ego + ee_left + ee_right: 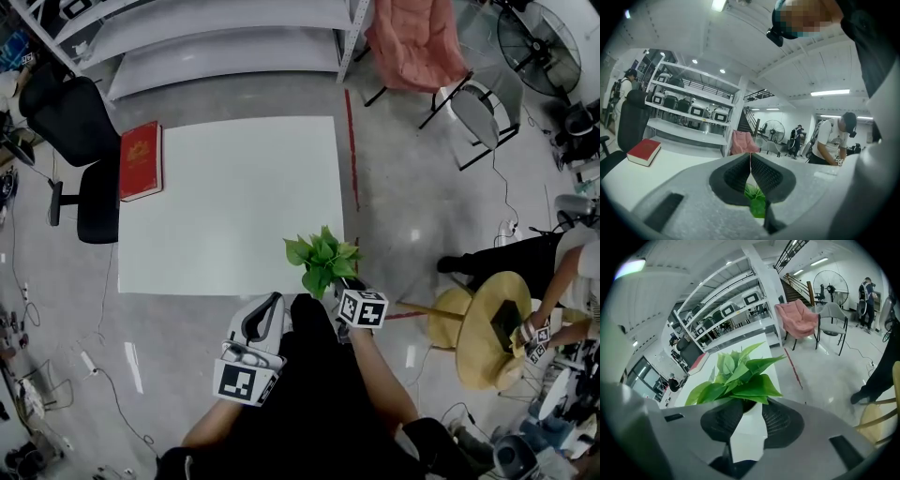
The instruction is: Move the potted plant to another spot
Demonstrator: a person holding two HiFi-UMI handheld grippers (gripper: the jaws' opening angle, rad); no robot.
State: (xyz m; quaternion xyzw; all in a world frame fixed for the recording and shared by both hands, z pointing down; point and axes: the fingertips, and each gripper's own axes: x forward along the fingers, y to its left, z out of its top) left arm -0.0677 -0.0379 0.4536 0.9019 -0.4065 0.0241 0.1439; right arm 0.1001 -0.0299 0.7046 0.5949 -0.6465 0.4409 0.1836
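The carrying step is judged to be in hand. The potted plant [322,260] is being gripped by the right claw [341,285], whose jaws are being pressed against the two sides of the white pot [749,439] and parted only by its width. The green leaves are spreading just above and ahead of the jaw tips. The pot is being held by the near right corner of the tabletop [234,206]; whether its base is resting on anything cannot be told. The left claw [270,309] is being held beside the right one, its jaws brought together at the tips with nothing between them. Bare tabletop is lying ahead and to the left of the right claw, with a red book [141,159] at its far left edge. The next move is judged to call for the pot being carried upright to a bare spot and lowered until seated, and only then the jaws being parted.
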